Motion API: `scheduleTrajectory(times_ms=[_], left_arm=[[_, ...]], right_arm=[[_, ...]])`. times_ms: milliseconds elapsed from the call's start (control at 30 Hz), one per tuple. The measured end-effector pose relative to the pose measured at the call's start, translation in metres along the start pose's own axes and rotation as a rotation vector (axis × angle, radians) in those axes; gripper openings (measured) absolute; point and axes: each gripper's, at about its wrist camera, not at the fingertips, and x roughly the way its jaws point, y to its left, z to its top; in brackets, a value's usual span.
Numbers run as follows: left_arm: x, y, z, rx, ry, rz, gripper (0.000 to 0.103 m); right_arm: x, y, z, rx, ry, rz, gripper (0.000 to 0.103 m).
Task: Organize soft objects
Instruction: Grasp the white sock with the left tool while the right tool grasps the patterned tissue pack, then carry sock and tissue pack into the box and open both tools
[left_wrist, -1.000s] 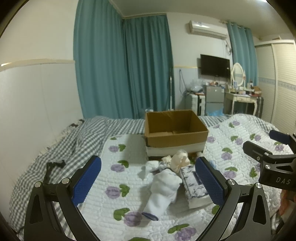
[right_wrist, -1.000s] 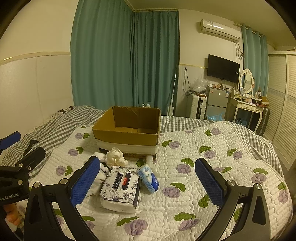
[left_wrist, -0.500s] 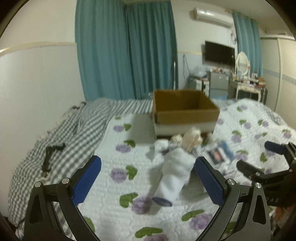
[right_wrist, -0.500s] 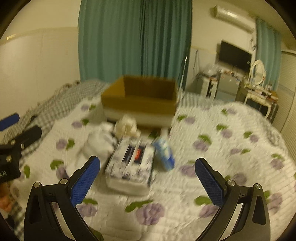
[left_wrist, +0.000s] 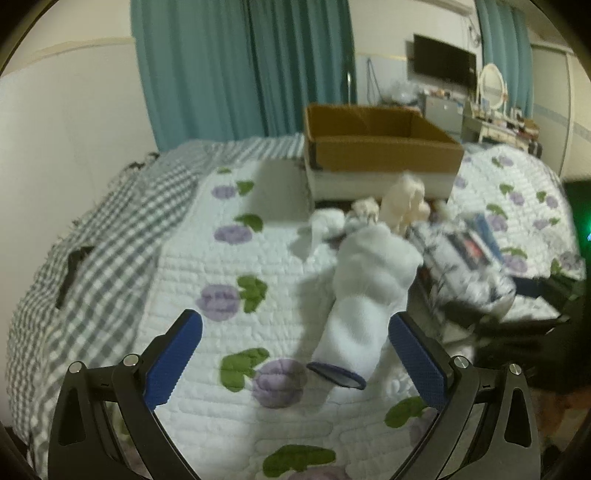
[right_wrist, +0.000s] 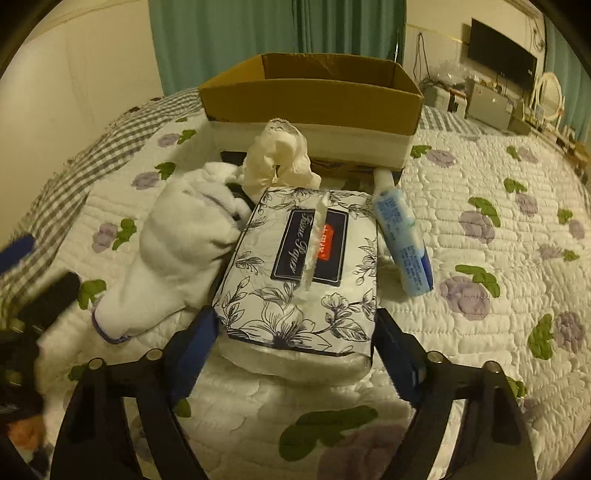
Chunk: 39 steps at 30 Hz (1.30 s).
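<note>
A rolled white sock lies on the quilt, its cuff end between my left gripper's open fingers. It also shows in the right wrist view. A floral tissue pack lies beside the sock; my right gripper is open with its fingers at both sides of the pack's near end. A cream cloth bundle and a blue-white tube lie by the pack. An open cardboard box stands behind them, also in the left wrist view.
The bed has a flowered white quilt and a grey checked blanket on the left with a dark object on it. The left gripper shows blurred at the left edge of the right wrist view.
Both grippers have moved forward and down: the left onto the sock, the right onto the tissue pack. Both stay open.
</note>
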Motion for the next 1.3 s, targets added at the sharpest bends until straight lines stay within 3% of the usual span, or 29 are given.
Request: scheduleTrajectory(times_ms=[167, 367, 467, 500, 533, 600, 867, 1100, 1300], left_arm=[[0.026, -0.015, -0.004, 0.034, 0.065, -0.037, 0.101], [0.052, -0.039, 0.009, 0.097, 0.074, -0.105, 0.101], [0.070, -0.046, 0.015, 0.104, 0.092, -0.136, 0.081], [0.077, -0.047, 0.016, 0.098, 0.112, -0.157, 0.062], [0.082, -0.047, 0.015, 0.096, 0.128, -0.169, 0.053], [0.085, -0.048, 0.013, 0.106, 0.144, -0.157, 0.046], [0.036, -0.029, 0.017, 0.068, 0.079, -0.176, 0.045], [-0.014, -0.019, 0.028, 0.050, 0.003, -0.136, 0.045], [-0.044, -0.023, 0.055, 0.056, -0.087, -0.121, 0.045]], right_arm=[[-0.007, -0.018, 0.005, 0.015, 0.001, 0.037, 0.078], [-0.011, -0.028, 0.012, 0.047, 0.001, 0.072, 0.076], [-0.012, -0.029, 0.013, 0.047, -0.002, 0.080, 0.075], [-0.012, -0.030, 0.013, 0.049, -0.002, 0.082, 0.075], [-0.012, -0.031, 0.013, 0.051, 0.001, 0.085, 0.074], [-0.014, -0.031, 0.013, 0.055, 0.003, 0.092, 0.073], [-0.044, -0.018, 0.010, 0.001, -0.034, 0.120, 0.063], [-0.098, -0.012, 0.012, -0.024, -0.143, 0.145, 0.061], [-0.146, -0.024, 0.043, -0.031, -0.274, 0.153, 0.061]])
